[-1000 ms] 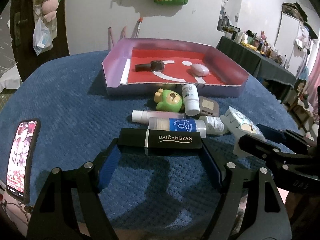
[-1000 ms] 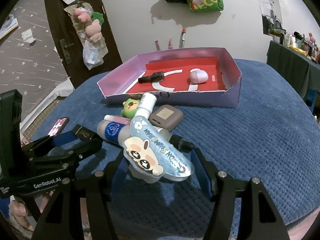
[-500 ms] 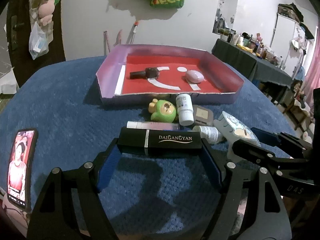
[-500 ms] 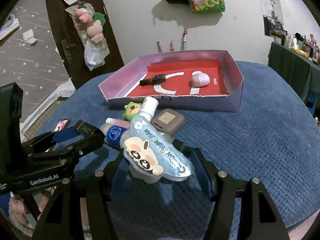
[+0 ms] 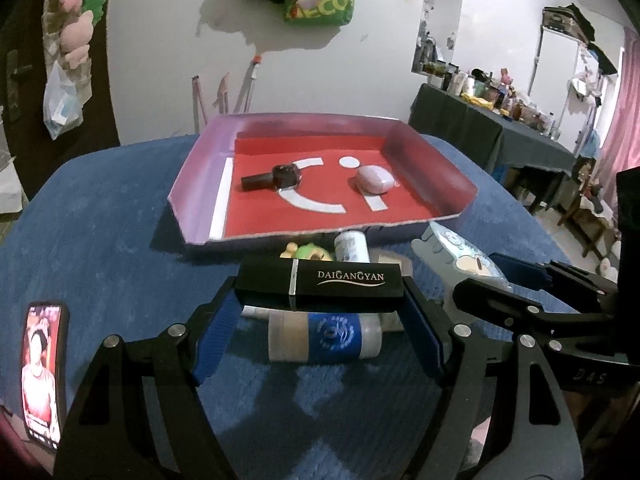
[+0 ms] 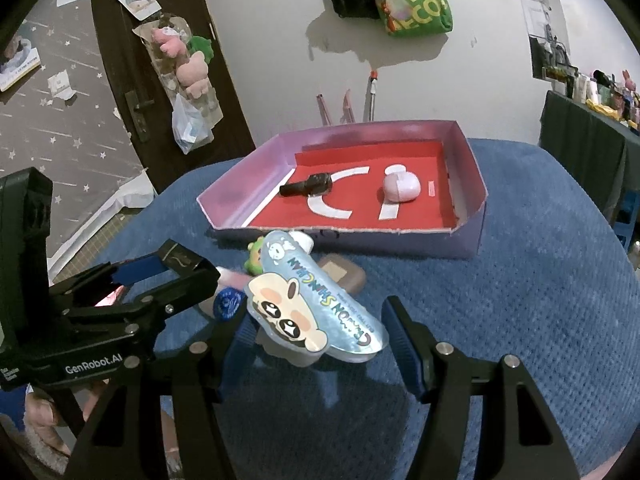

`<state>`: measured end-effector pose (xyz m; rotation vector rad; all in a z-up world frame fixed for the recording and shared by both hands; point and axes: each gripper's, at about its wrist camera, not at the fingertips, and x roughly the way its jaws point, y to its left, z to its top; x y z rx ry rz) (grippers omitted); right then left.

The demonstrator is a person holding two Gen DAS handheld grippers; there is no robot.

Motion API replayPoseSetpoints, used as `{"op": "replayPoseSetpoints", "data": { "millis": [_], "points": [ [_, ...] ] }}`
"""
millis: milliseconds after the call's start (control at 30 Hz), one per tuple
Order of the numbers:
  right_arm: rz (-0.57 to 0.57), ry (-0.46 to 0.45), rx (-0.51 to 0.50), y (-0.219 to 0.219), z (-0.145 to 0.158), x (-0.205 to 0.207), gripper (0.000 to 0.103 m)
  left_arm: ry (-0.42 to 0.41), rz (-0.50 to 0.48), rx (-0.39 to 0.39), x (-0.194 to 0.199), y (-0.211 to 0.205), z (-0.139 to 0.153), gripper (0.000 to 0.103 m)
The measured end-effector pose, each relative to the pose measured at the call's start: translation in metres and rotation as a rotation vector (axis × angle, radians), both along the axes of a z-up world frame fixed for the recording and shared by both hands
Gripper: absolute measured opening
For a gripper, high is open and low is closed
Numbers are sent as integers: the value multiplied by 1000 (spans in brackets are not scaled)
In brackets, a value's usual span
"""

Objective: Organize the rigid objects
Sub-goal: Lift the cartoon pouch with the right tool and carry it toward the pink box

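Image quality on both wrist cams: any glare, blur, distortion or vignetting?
Left wrist: sharp, black box print legible; heavy fisheye bend, dark corners, phone screen bright. Right wrist: sharp; mild sheen on snack pack; bag casts a soft wall shadow.

Left wrist view: black box [image 5: 318, 280] covers most of green toy [image 5: 308, 251], white bottle [image 5: 352, 246] base and thin tube [image 5: 256, 312]; phone [image 5: 42, 368] cut off at frame edge, bottom left. Right wrist view: cartoon pack [image 6: 316, 312] hides brown case [image 6: 344, 274] in part and its own contact w/ right-side pad; blue-label bottle [image 6: 228, 304] mostly behind left gripper [image 6: 176, 268].
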<state>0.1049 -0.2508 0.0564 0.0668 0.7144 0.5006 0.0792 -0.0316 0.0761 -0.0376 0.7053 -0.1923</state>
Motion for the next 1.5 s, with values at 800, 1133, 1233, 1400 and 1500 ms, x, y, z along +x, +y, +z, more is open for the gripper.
{"op": "replayPoseSetpoints", "data": {
  "millis": [800, 1133, 1233, 1400, 1500],
  "points": [
    [37, 15, -93, 4, 34, 85, 66, 72, -49, 13, 81, 2, 17, 76],
    [48, 75, -146, 12, 17, 118, 66, 163, -60, 9, 110, 4, -4, 76],
    [49, 105, -152, 13, 9, 127, 66, 174, -56, 16, 116, 5, -8, 76],
    [51, 153, -150, 13, -2, 139, 66, 200, -53, 10, 126, 8, -14, 76],
    [52, 178, -146, 13, -7, 145, 66, 222, -54, 13, 133, 10, -20, 76]
  ]
}}
